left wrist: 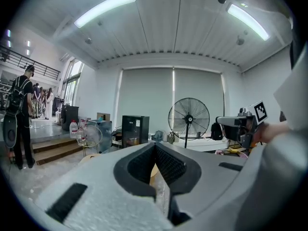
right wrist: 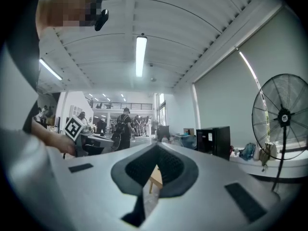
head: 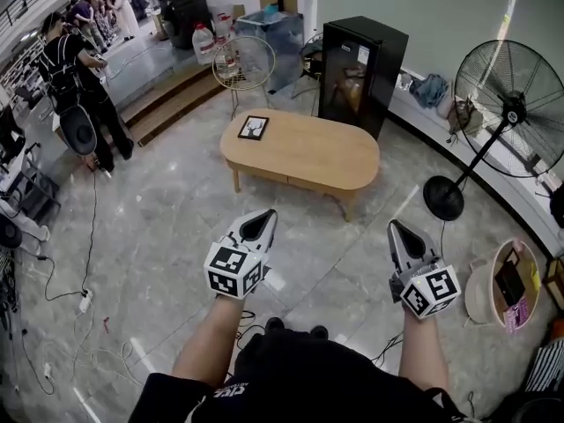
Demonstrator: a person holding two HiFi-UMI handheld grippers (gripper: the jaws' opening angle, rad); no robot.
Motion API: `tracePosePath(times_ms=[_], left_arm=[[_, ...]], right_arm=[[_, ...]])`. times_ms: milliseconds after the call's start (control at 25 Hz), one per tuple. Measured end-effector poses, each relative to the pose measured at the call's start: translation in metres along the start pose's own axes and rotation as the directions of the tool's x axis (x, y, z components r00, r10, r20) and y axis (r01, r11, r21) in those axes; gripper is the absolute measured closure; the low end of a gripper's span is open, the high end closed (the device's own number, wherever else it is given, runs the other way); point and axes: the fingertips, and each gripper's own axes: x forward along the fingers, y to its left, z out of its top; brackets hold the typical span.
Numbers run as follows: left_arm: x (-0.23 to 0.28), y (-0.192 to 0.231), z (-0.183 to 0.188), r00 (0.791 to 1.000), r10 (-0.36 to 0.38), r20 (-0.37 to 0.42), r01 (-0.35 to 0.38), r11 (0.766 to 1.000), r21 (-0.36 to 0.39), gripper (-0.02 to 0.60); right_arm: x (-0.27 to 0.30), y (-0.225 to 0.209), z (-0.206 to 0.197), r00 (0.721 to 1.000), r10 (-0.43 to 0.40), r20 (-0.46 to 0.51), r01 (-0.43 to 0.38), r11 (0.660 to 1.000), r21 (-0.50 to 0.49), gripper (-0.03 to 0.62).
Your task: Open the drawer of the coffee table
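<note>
Left tool and right tool are clenched, empty, well apart from the drawer; arriving clenched, they would likely slip off.

The coffee table is pale tan wood, with a black-framed picture on a white ground, and the floor is glossy grey, veined like marble. The left gripper and right gripper are light grey with black pads, each with a cube of black-and-white square markers. The cabinet and standing fan are black.
</note>
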Motion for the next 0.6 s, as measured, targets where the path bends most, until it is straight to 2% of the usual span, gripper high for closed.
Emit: tracePosePath(times_ms=[160, 600], left_arm=[[0.001, -0.012, -0.007, 1.000, 0.004, -0.016, -0.004, 1.000, 0.005, 0.572], [0.005, -0.046, -0.017, 0.999, 0.030, -0.026, -0.030, 0.999, 0.010, 0.572]], right_arm=[[-0.013, -0.004, -0.003, 0.999, 0.041, -0.007, -0.040, 0.998, 0.045, 0.590], [-0.049, -0.024, -0.022, 0.997, 0.056, -0.043, -0.055, 0.998, 0.022, 0.588]])
